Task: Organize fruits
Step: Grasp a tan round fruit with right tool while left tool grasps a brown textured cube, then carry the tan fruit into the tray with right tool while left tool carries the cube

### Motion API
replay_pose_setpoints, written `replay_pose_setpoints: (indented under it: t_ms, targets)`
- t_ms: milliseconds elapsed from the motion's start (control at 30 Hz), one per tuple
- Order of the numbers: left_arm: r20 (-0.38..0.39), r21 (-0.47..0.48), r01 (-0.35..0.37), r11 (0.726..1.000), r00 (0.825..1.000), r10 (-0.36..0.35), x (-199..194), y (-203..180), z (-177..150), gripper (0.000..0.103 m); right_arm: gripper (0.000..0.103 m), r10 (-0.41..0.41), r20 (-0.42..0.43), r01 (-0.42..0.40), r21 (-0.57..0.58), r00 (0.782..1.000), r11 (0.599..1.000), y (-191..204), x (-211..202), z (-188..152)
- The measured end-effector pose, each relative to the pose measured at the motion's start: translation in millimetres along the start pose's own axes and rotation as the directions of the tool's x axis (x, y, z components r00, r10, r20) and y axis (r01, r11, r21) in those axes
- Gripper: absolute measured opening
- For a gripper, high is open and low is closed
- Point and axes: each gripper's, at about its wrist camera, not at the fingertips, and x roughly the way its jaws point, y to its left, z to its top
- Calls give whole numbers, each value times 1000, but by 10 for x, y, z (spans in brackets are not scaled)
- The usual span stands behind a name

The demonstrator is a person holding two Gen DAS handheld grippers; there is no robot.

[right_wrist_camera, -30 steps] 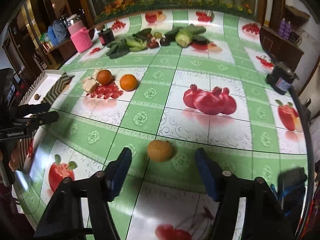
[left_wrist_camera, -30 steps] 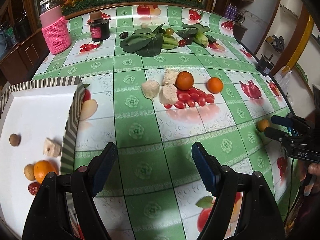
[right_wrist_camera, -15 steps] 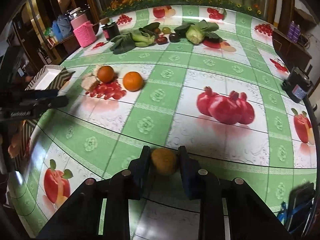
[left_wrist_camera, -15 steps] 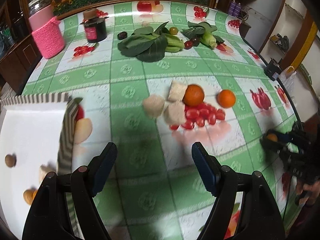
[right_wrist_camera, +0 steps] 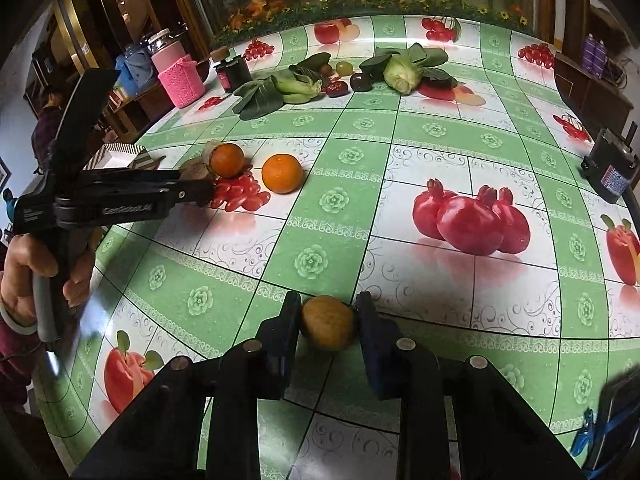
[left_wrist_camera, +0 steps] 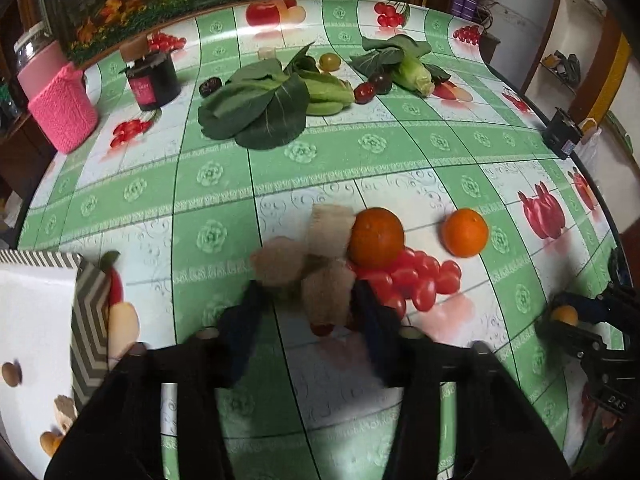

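The right gripper [right_wrist_camera: 329, 320] is clamped on a small brown fruit [right_wrist_camera: 329, 322] just above the green-checked tablecloth [right_wrist_camera: 340, 148], with bare cloth stretching beyond it; the left gripper [left_wrist_camera: 306, 300] has just been closing around a pale beige chunk [left_wrist_camera: 328, 294], its blurred jaws either side, contact unclear. Beside that chunk lie two oranges [left_wrist_camera: 376, 237] and cherry tomatoes [left_wrist_camera: 416, 276]; the striped-rim white tray [left_wrist_camera: 36, 304] sits at the table's near left edge; leafy greens [left_wrist_camera: 260, 108] lie far beyond.

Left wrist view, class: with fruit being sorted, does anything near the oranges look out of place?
Yes. Three pale, rough beige chunks lie bunched against the darker orange, looking unlike the round fruit. The left gripper, jaws just closing, straddles the nearest chunk. What they are cannot be told.
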Motion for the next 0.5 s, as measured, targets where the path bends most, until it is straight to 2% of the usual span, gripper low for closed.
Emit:
replay_pose_setpoints:
  t_ms: [100, 167, 200, 233, 500]
  targets:
    - [3, 14, 12, 1000, 1000, -12, -32, -6, -26, 36, 29, 8, 9, -8, 7, 1000, 1000, 13, -11, 2]
    - [10, 25, 7, 1000, 1000, -7, -77, -21, -62, 30, 29, 14, 13, -14, 3, 1000, 1000, 51, -24, 2]
    - [11, 27, 7, 1000, 1000, -7, -104, -23, -84, 12, 29, 16, 15, -16, 1, 1000, 1000, 71, -31, 1]
    - [1, 20, 12, 1000, 1000, -12, -117, -11, -106, 8, 29, 20, 18, -20, -2, 1000, 1000, 102, -40, 0]
    - [-3, -13, 43, 999, 999, -43, -190, 89, -233, 8, 29, 31, 18, -31, -18, 999, 999, 284, -56, -38]
